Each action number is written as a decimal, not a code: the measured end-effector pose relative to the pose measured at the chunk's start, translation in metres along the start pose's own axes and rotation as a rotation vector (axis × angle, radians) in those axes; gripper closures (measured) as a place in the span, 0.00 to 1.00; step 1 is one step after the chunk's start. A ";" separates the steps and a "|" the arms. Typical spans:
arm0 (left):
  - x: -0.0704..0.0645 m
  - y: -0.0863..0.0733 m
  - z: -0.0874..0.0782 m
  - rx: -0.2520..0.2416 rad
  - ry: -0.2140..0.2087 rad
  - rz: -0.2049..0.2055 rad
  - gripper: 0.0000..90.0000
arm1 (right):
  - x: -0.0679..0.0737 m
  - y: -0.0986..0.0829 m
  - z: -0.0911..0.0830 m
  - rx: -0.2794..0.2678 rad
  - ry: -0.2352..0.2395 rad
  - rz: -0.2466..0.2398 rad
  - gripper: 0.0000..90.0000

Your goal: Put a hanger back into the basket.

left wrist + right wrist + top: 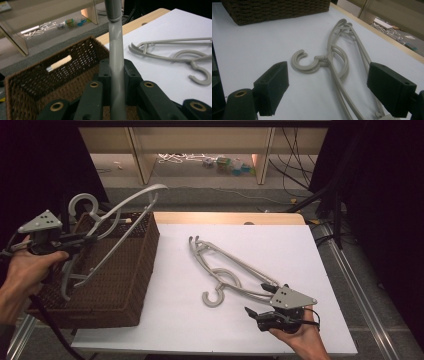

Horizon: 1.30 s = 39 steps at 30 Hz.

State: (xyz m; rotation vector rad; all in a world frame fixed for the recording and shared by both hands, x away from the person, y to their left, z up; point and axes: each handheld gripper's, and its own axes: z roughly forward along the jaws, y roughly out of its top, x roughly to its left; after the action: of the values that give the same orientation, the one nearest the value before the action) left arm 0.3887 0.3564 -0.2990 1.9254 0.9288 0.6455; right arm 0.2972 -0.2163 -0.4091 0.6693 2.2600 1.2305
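Over the wicker basket (pixel 125 270) at the table's left edge, left gripper (pixel 75 240) has its fingers (pixel 106 72) clamped on a grey hanger (pixel 115 220), held tilted above the basket's open top. Mid-table, a stack of matching hangers (pixel 225 270) lies flat on the white sheet. Right gripper (pixel 329 85) sits near the front edge, fingers (pixel 274 82) spread wide, straddling the stack's near end.
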 end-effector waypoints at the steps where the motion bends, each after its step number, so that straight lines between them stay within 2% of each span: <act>1: 0.003 -0.003 0.000 0.007 0.002 -0.002 0.88 | 0.000 0.000 0.000 0.000 -0.001 0.001 0.21; 7: 0.020 -0.023 -0.001 0.070 0.014 0.014 0.88 | -0.001 -0.001 0.001 -0.003 -0.006 0.002 0.21; 9: 0.023 -0.028 -0.001 0.116 0.033 0.056 0.88 | -0.001 -0.001 0.001 -0.004 -0.008 0.006 0.21; 10: 0.024 -0.030 0.000 0.128 0.040 0.057 0.88 | -0.001 -0.001 0.001 -0.003 -0.008 0.007 0.21; 11: 0.028 -0.031 -0.002 0.163 0.035 0.093 0.88 | -0.001 -0.001 0.001 -0.003 -0.008 0.008 0.21; 12: 0.027 -0.034 0.000 0.148 0.039 0.064 0.88 | -0.001 -0.001 0.001 -0.003 -0.007 0.007 0.21; 13: 0.029 -0.036 0.001 0.163 0.041 0.080 0.88 | -0.001 -0.001 0.001 -0.002 -0.006 0.005 0.21; 14: 0.028 -0.038 0.002 0.154 0.046 0.062 0.88 | -0.001 -0.001 0.001 0.004 -0.003 0.004 0.21; 15: 0.032 -0.039 0.001 0.183 0.039 0.092 0.88 | -0.001 -0.001 0.001 0.005 -0.002 0.005 0.21; 16: 0.030 -0.040 0.003 0.175 0.055 0.061 0.88 | -0.001 -0.001 0.001 0.004 -0.002 0.005 0.21; 17: 0.034 -0.041 0.001 0.213 0.056 0.097 0.88 | -0.001 -0.001 0.001 0.002 -0.002 0.007 0.21; 18: 0.032 -0.044 0.004 0.176 0.064 0.044 0.88 | -0.001 -0.001 0.001 -0.002 -0.003 0.007 0.21; 20: 0.037 -0.044 0.002 0.221 0.056 0.082 0.88 | -0.001 -0.001 0.001 -0.004 -0.006 0.008 0.21; 21: 0.038 -0.045 0.002 0.227 0.060 0.079 0.88 | -0.001 -0.001 0.001 -0.004 -0.007 0.009 0.21; 22: 0.035 -0.048 0.005 0.189 0.067 0.021 0.88 | -0.001 -0.001 0.001 -0.004 -0.007 0.010 0.21; 23: 0.037 -0.049 0.005 0.210 0.066 0.045 0.88 | -0.001 -0.001 0.001 -0.004 -0.007 0.009 0.21; 24: 0.037 -0.050 0.005 0.216 0.066 0.050 0.88 | -0.002 -0.001 0.001 -0.004 -0.007 0.008 0.21; 27: 0.038 -0.055 0.007 0.221 0.063 0.020 0.88 | -0.002 -0.001 0.001 -0.004 -0.006 0.011 0.21; 28: 0.040 -0.056 0.008 0.230 0.054 0.035 0.88 | -0.002 -0.001 0.001 -0.003 -0.005 0.010 0.21; 29: 0.039 -0.059 0.010 0.216 0.063 0.004 0.88 | -0.002 -0.002 0.001 -0.002 -0.005 0.009 0.21; 31: 0.040 -0.063 0.015 0.210 0.061 -0.010 0.88 | -0.002 -0.001 0.001 0.003 -0.001 0.011 0.21; 33: 0.044 -0.065 0.020 0.277 0.044 0.022 0.88 | -0.001 -0.001 0.001 0.003 0.001 0.012 0.21; 36: 0.043 -0.069 0.032 0.308 0.036 0.046 0.88 | -0.001 -0.001 0.001 0.002 0.004 0.009 0.21; 37: 0.043 -0.070 0.036 0.321 0.021 0.061 0.88 | -0.001 -0.001 0.001 0.003 0.004 0.009 0.21; 39: 0.040 -0.073 0.042 0.328 0.017 0.030 0.88 | -0.001 -0.001 0.001 0.003 0.005 0.012 0.21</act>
State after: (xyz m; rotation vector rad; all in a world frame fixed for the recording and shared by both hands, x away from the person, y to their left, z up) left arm 0.4174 0.3928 -0.3807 2.2290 1.0705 0.5533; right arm 0.2984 -0.2167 -0.4106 0.6828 2.2651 1.2361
